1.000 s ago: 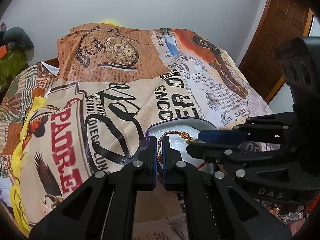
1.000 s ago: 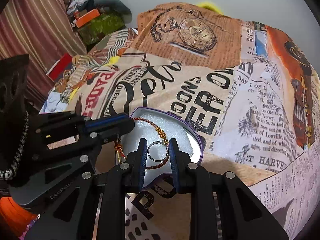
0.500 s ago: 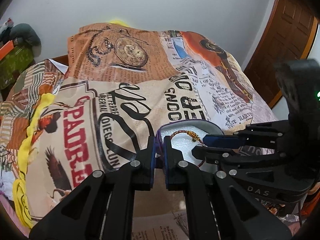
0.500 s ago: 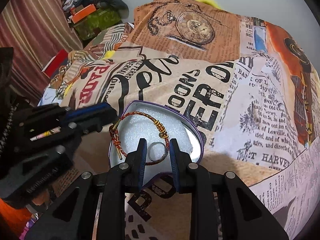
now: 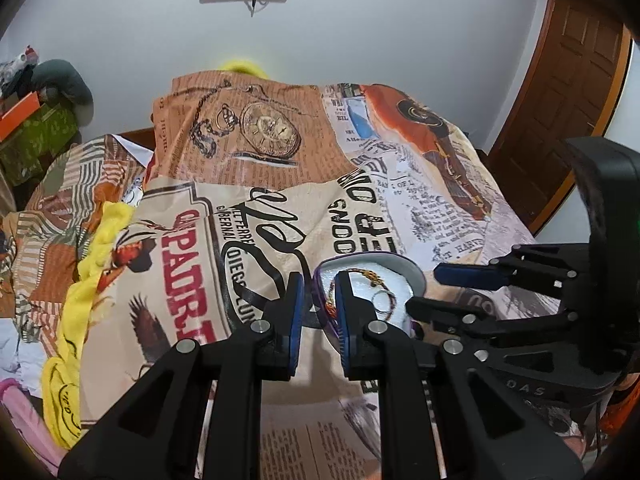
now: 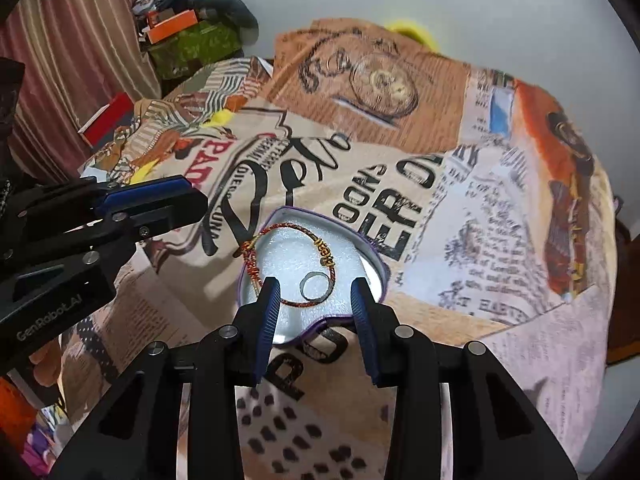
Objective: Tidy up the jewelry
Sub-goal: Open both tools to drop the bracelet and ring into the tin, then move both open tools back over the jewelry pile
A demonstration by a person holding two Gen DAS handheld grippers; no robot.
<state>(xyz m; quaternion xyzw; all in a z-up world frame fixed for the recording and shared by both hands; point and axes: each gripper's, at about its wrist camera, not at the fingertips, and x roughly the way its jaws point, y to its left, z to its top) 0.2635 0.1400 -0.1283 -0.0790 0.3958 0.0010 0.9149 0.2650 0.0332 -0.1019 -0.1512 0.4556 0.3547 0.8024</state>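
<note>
Although both grippers hang over the bed, the right gripper (image 6: 314, 312) sits squarely in front of the heart-shaped tin (image 6: 370, 258), lower centre of its frame, and looks the nearer one for any further move. Its jaws are spread wide and hold nothing; between them, just ahead, the silver ring (image 6: 317, 286) lies flat on the tin's white foam, touching the red-and-gold cord bracelet (image 6: 288, 240) that loops around it, the loop's long axis running from upper left to lower right. The left gripper (image 5: 319, 312) comes in low from the tin's left edge, jaws narrow with a clear gap, empty, the tin's rim seen through that gap. Both pieces rest inside the tin on the printed bedspread (image 6: 480, 240).
</note>
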